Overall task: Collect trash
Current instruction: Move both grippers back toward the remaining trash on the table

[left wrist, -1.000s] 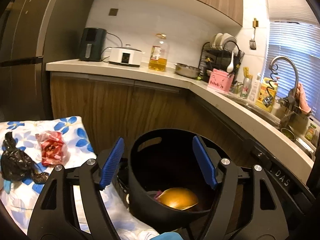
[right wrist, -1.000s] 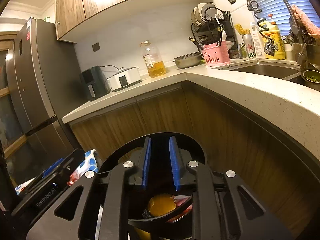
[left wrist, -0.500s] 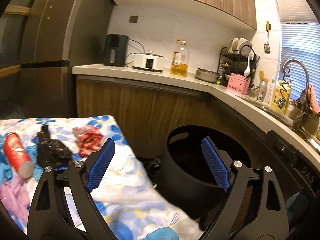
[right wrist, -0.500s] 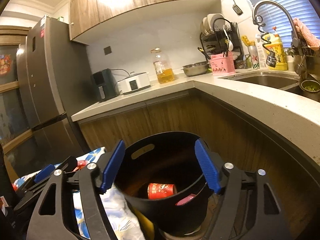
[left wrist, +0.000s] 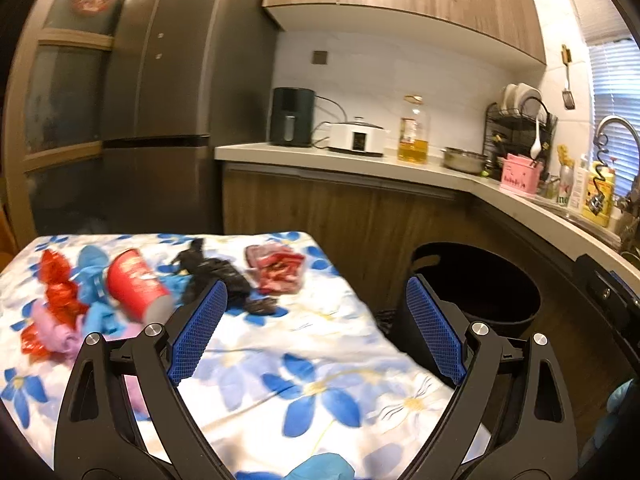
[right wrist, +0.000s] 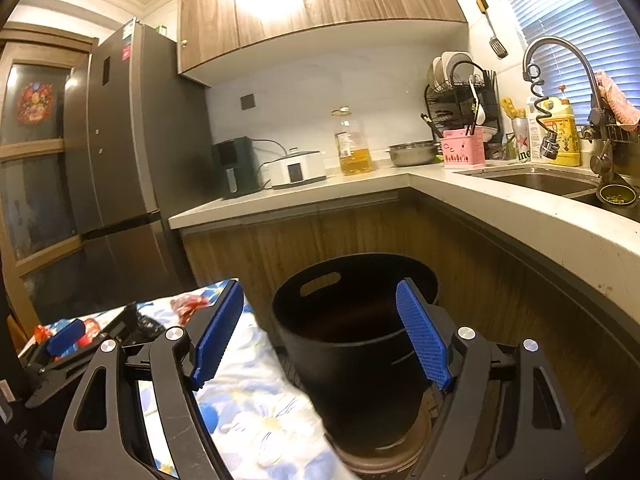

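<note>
Left gripper, jaws apart and empty, is nearer: crumpled black plastic bag lies just ahead-left on floral table. Right gripper, jaws just opened, empty, faces round black bin.

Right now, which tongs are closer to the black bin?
Right. The right tongs are open just in front of the black bin, framing it. The left tongs are open over the flowered cloth, with the bin off to their right.
</note>
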### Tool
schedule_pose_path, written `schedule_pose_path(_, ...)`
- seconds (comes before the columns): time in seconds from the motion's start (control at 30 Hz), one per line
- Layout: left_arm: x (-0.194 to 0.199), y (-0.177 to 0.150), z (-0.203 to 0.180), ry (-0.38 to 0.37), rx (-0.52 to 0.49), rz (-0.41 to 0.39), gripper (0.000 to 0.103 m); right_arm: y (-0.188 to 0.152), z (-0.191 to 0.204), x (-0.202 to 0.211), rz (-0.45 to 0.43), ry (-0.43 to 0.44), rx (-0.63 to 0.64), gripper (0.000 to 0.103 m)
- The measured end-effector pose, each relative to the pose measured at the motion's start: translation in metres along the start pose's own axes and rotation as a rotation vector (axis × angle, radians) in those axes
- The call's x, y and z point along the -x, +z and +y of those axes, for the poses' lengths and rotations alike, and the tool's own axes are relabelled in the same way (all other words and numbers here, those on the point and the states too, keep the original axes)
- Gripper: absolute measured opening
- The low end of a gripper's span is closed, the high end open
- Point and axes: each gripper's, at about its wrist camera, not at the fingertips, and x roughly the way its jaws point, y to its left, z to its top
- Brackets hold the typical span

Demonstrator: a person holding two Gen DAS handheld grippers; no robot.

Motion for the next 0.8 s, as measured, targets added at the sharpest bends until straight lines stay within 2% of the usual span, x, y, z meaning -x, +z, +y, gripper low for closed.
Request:
schedule_pose_path(0.23, 0.025, -0.012, 0.041, 0.088, 0.038, -0.014, 0.09, -0.013, 0.025, 0.013, 0.008, 0.047, 0.01, 0.077)
schedule_pose_path(0.33, 0.033, -0.02, 0.062, 0.153, 0.048, -0.023, 0.09, -0.019, 0.036, 0.015, 0.017, 0.07, 0.014, 0.077)
schedule_pose_path(0.6, 0.036, -0.041, 0.108, 0.24, 0.076, -0.008, 0.089, -0.036, 0.069, 0.01, 0.054, 0.14, 0.03, 0.077)
schedule_pose_path(0.7, 0.028, -0.048, 0.119, 0.263, 0.052, -0.003, 0.083, -0.04, 0.077, 0.008, 0.064, 0.157, 0.034, 0.077)
schedule_pose_path(0.8, 0.014, -0.051, 0.13, 0.255, 0.068, 0.05, 0.074, -0.042, 0.081, 0.007, 0.068, 0.163, 0.037, 0.077)
